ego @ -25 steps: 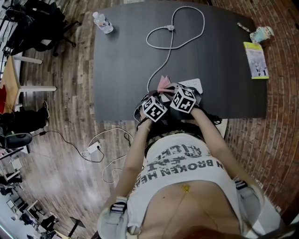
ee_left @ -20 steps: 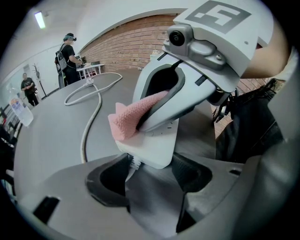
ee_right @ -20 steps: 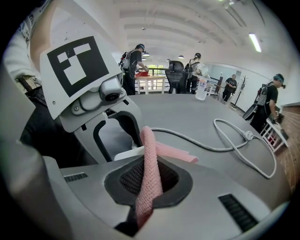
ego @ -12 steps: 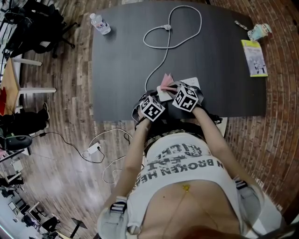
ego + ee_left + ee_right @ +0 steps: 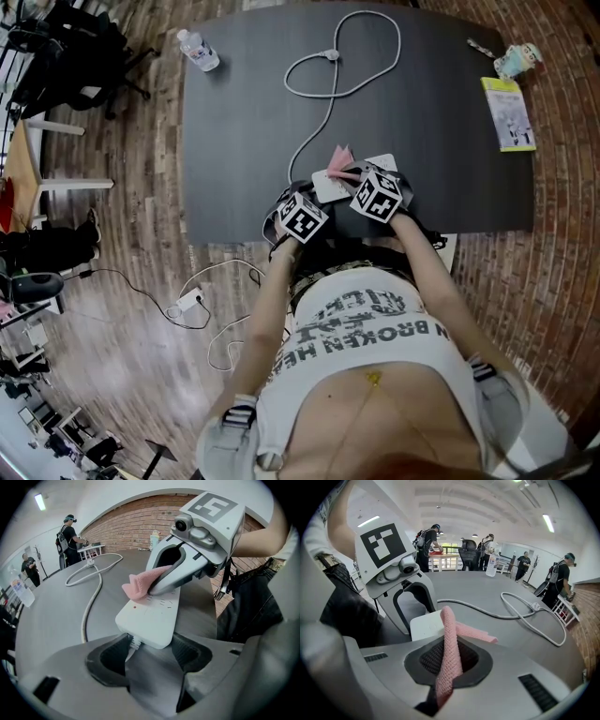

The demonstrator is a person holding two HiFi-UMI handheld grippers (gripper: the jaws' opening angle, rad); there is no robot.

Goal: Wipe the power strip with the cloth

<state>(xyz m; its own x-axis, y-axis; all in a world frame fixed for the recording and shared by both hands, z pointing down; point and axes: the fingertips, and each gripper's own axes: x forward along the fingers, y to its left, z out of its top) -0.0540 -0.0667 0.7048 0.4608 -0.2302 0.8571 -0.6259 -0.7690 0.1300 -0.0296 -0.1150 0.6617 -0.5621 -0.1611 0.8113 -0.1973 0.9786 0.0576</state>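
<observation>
The power strip (image 5: 150, 616) lies close to the tabletop's (image 5: 244, 141) near edge, about midway along it. Its cable (image 5: 323, 112) loops away toward the far edge. Open surface spreads to the left and right of it. A bottle (image 5: 199, 49) stands at the far left corner and a booklet (image 5: 507, 112) lies by the right edge. The left gripper (image 5: 151, 645) is clamped on the strip's cable end. The right gripper (image 5: 449, 665) pinches the pink cloth (image 5: 451, 639) and presses it onto the strip's top. Both forearms reach in over the near edge, wrists close together.
</observation>
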